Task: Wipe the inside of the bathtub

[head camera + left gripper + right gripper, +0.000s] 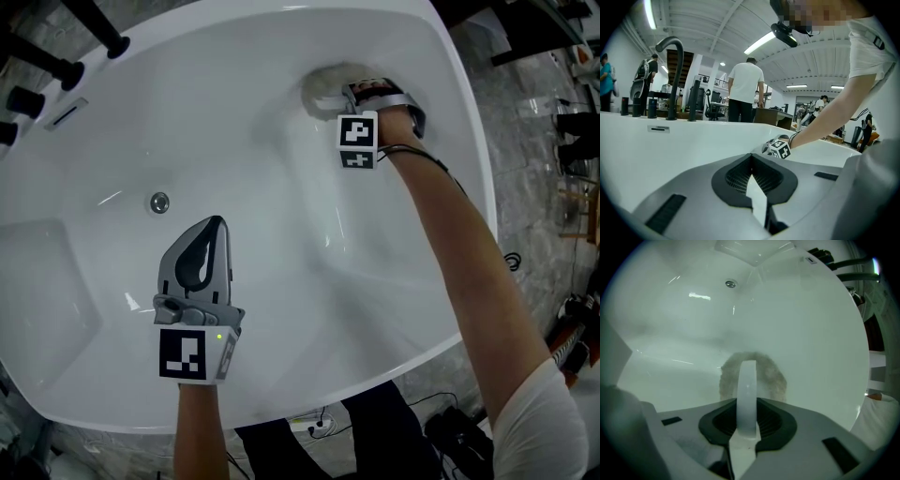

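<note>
The right gripper [361, 91] is clamped on the white handle [746, 385] of a fuzzy round pad [323, 86], which is pressed to the bathtub [375, 281] wall, well apart from the drain [159, 202]. The left gripper [214, 230], jaws together and empty, hangs near the drain.

Black gooseneck faucet [677, 79] rising at your far left, black tap handles [651, 108] just beside it. Behind them, a person in a white T-shirt [746, 86] stands with their back to you, and another in a teal top [605, 79] is at the left edge. Ceiling strip lights [761, 42] run overhead. To your right lies a grey marbled floor [530, 197] with a looped black cable [513, 261] on it.
</note>
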`<act>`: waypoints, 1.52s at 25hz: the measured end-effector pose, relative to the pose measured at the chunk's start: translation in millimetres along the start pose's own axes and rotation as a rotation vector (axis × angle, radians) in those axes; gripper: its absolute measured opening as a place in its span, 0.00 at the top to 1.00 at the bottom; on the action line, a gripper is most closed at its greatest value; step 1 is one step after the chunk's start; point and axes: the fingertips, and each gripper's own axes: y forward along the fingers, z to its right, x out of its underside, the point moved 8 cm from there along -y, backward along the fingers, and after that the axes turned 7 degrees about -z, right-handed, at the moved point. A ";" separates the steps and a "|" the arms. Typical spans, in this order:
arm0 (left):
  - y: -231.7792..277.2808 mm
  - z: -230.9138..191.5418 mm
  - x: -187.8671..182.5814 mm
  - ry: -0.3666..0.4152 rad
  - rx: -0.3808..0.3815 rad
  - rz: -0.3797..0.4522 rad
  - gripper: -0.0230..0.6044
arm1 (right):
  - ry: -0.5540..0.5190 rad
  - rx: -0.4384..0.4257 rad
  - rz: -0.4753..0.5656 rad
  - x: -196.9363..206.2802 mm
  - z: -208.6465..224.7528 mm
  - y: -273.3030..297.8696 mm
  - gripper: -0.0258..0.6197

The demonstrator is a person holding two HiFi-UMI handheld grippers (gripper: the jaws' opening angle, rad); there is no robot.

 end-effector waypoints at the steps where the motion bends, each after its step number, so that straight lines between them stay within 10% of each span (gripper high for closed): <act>1: -2.6 0.3 -1.8 -0.005 -0.001 -0.002 0.95 | 0.010 0.001 0.005 1.9 1.2 -4.2 0.82; 27: -160.2 31.1 -86.4 -0.088 -0.031 -0.031 0.95 | 0.593 -0.210 0.246 35.9 -5.6 -250.5 0.82; 38: -280.4 15.7 -110.1 -0.114 -0.022 -0.064 0.95 | 1.142 -0.304 0.447 28.9 0.2 -444.1 0.81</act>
